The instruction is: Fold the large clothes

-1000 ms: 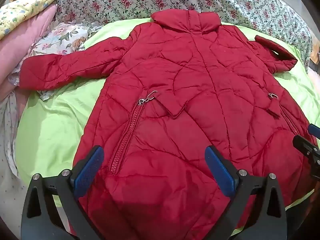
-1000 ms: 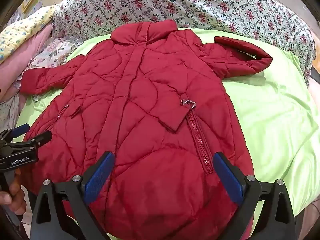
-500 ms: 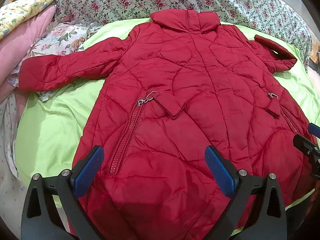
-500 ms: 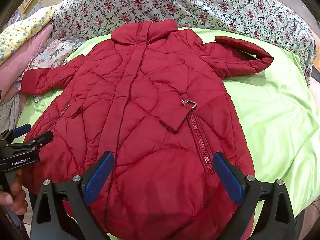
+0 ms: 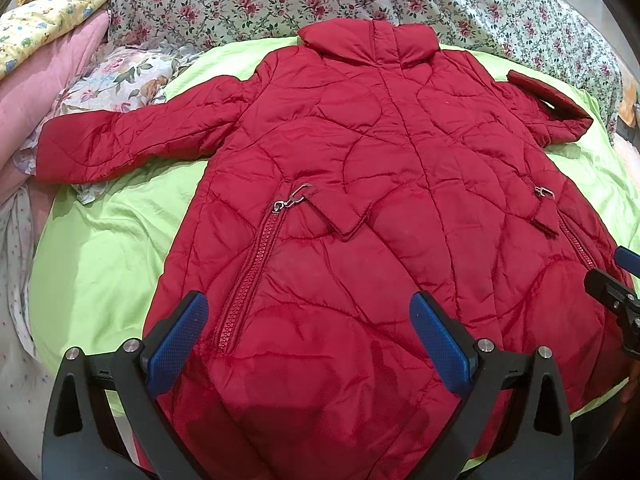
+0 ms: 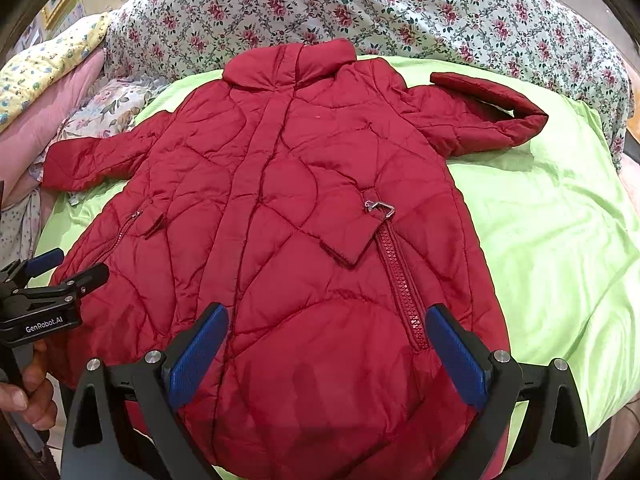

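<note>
A red quilted coat (image 5: 380,168) (image 6: 280,184) lies flat and front-up on a lime green sheet (image 5: 104,240) (image 6: 552,232), collar far, hem near. Its left sleeve (image 5: 132,144) stretches out sideways. The right sleeve (image 6: 488,116) is bent back on itself. Each side has a zipped pocket with a metal pull (image 5: 296,196) (image 6: 378,208). My left gripper (image 5: 308,340) hovers open over the hem's left part. My right gripper (image 6: 328,352) hovers open over the hem's right part. Neither holds any cloth. Each gripper shows at the edge of the other's view.
A floral bedspread (image 5: 280,4) (image 6: 400,8) heaps up behind the collar. Pink and yellow bedding (image 5: 44,64) and a flowered cloth (image 5: 120,80) crowd the left side. A hand (image 6: 28,396) holds the left gripper's handle. Bare green sheet spreads to the coat's right.
Both grippers have crept slightly nearer to the coat and stay open. The coat has not moved.
</note>
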`<state>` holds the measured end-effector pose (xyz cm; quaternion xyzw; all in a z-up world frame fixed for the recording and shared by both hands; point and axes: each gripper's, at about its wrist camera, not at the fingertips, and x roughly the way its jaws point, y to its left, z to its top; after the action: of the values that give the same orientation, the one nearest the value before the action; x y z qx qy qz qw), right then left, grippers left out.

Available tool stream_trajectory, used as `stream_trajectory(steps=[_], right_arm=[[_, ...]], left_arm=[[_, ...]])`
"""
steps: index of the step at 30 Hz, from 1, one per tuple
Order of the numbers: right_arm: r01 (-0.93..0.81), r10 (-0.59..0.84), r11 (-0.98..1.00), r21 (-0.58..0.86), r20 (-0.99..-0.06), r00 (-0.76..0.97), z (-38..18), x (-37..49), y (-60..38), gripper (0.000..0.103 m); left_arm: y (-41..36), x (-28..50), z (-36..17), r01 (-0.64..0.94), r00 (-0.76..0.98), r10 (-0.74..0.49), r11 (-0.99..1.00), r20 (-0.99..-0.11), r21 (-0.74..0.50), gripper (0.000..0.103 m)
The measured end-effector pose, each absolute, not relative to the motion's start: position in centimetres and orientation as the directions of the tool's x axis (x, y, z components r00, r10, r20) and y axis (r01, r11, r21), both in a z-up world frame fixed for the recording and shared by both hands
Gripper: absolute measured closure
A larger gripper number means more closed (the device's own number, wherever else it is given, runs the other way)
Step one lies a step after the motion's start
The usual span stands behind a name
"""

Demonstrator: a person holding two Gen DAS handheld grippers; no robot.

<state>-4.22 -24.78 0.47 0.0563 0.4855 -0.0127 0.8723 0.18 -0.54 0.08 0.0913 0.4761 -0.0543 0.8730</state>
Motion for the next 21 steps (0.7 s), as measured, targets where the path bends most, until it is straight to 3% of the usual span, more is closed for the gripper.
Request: stream_trajectory(steps=[21], right_arm=[[0.076,0.045,0.992,0.099,-0.850,0.524,0.75,-3.92,-25.05,0.003]], left_arm=[[-0.87,0.63,0.44,0.188,0.541,-0.011,0.976,-0.841,0.107,0.002]])
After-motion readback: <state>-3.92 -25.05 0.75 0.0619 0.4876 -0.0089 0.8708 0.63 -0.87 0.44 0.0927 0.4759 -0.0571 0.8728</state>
